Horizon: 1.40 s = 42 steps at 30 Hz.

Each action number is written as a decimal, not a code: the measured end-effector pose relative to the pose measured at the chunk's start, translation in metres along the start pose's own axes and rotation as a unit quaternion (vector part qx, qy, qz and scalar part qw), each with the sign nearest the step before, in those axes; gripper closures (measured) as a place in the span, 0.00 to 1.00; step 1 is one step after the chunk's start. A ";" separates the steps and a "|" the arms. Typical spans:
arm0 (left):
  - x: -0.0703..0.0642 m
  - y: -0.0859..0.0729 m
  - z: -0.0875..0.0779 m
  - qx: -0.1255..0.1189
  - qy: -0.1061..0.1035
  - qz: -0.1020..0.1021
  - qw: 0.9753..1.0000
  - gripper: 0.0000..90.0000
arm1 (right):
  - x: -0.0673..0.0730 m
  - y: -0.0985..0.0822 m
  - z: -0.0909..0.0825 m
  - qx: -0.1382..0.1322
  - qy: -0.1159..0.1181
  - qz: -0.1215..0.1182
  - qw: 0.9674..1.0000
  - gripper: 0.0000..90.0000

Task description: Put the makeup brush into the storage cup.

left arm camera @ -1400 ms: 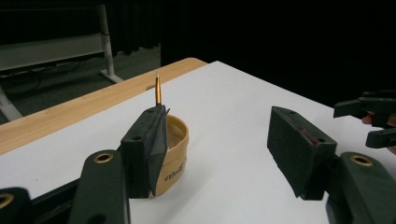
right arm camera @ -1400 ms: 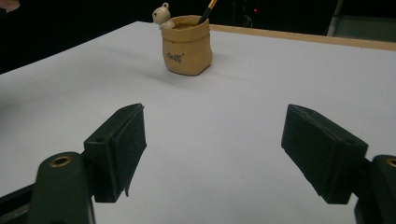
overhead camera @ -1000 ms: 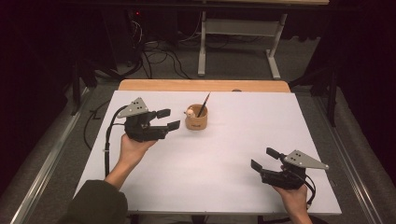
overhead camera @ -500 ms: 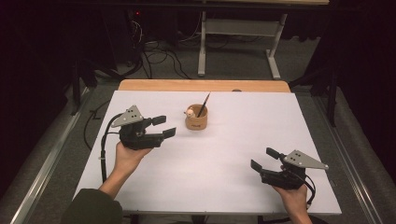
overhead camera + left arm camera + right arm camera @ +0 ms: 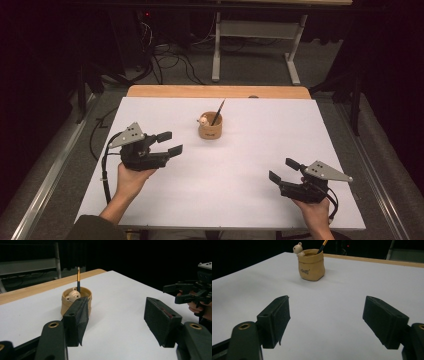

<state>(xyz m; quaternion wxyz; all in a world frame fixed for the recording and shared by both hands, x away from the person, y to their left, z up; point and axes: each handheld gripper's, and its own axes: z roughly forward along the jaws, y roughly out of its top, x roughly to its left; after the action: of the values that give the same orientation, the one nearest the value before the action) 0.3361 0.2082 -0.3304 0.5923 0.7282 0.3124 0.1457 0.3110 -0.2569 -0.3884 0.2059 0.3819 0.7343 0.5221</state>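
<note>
I see 1 tan pot (image 5: 210, 129) near bench (image 5: 240, 195) centre, upright, with 1 brush (image 5: 218, 112) in it: long axis near-vertical, tip leaning up and toward the far edge. 1 small bear figure (image 5: 203, 120) on pot rim. Left tongs (image 5: 169, 143) released, empty, near pot's left. Right tongs (image 5: 283, 170) released, empty, well apart from pot, near-right.
</note>
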 end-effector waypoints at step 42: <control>-0.009 -0.022 -0.020 0.003 0.017 -0.004 1.000 0.41 | 0.000 0.000 0.001 0.003 0.000 0.001 1.000 0.26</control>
<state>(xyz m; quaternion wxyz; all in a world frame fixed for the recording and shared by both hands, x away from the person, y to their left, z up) 0.3108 0.2202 -0.3449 0.5850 0.7265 0.3256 0.1550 0.3115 -0.2566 -0.3891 0.2042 0.3832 0.7354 0.5202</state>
